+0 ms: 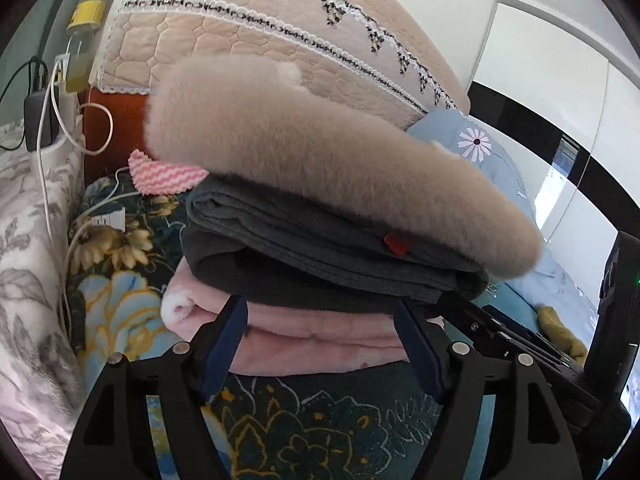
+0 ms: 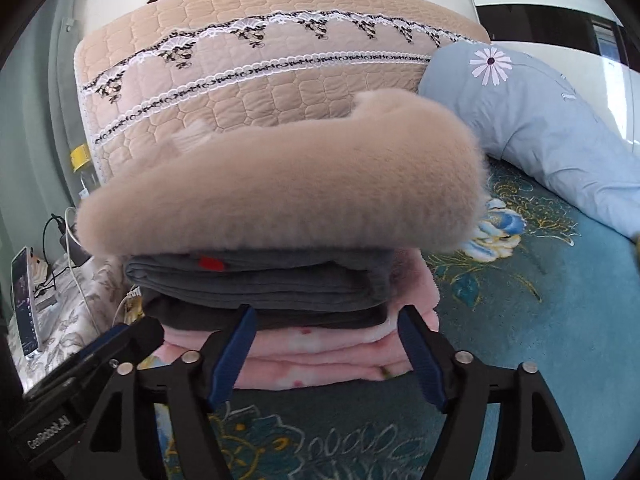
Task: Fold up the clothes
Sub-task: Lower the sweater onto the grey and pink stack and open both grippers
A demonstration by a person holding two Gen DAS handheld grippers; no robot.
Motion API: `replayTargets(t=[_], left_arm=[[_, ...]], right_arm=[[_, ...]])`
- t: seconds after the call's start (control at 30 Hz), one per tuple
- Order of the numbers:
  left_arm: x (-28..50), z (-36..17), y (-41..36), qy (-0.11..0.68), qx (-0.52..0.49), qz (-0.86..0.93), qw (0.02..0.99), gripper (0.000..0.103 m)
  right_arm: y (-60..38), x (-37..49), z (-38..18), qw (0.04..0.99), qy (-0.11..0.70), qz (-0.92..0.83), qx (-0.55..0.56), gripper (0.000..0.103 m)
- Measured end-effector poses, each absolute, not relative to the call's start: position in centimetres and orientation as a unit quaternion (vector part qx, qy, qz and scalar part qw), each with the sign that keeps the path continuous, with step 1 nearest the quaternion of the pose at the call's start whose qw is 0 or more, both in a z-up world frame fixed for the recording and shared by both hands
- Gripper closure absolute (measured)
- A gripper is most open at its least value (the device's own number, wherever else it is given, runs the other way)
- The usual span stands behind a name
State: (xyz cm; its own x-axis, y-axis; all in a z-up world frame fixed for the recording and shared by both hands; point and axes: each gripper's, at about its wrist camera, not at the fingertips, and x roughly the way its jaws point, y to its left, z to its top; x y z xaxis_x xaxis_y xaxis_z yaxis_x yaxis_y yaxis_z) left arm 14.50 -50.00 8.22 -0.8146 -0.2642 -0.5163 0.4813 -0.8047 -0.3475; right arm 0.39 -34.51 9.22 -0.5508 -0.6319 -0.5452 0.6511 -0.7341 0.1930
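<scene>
A stack of folded clothes stands on the bed. A fluffy beige garment [image 1: 320,168] [image 2: 288,192] lies on top, over a folded dark grey garment [image 1: 304,248] [image 2: 260,280] with a small red tag [image 1: 397,244]. A folded pink fleece [image 1: 320,340] [image 2: 320,356] is at the bottom. My left gripper [image 1: 322,308] is open, its blue fingers on either side of the front of the stack, at the pink and grey layers. My right gripper [image 2: 326,316] is open in the same way at the stack's front. Neither holds anything.
A teal floral bedspread [image 1: 120,296] [image 2: 540,340] covers the bed. A quilted beige headboard cover [image 1: 260,28] [image 2: 260,68] rises behind the stack. A light blue pillow [image 2: 540,120] lies to the right. Chargers, white cables [image 1: 52,120] and a phone [image 2: 24,308] sit at the left. A pink zigzag cloth [image 1: 164,176] lies behind the stack.
</scene>
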Motion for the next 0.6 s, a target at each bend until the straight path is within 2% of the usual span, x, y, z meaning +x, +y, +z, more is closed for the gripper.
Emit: replayTargets(t=[0.2,0.33,0.6], left_arm=[[12.7,7.1,-48.8,0.222,0.238,-0.911,0.253,0.02],[11.9,7.2,-47.3,0.197,0.239,-0.909,0.279,0.017],[11.2,7.2,-44.6,0.158,0.24,-0.908,0.303,0.015]], right_arm=[[-33.5,-2.1,8.2,0.366,0.025,-0.884,0.29,0.014],[-31.5,-2.9,7.5,0.374,-0.024,-0.884,0.28,0.0],[-29.2,-3.7,7.1,0.389,-0.062,-0.875,0.28,0.0]])
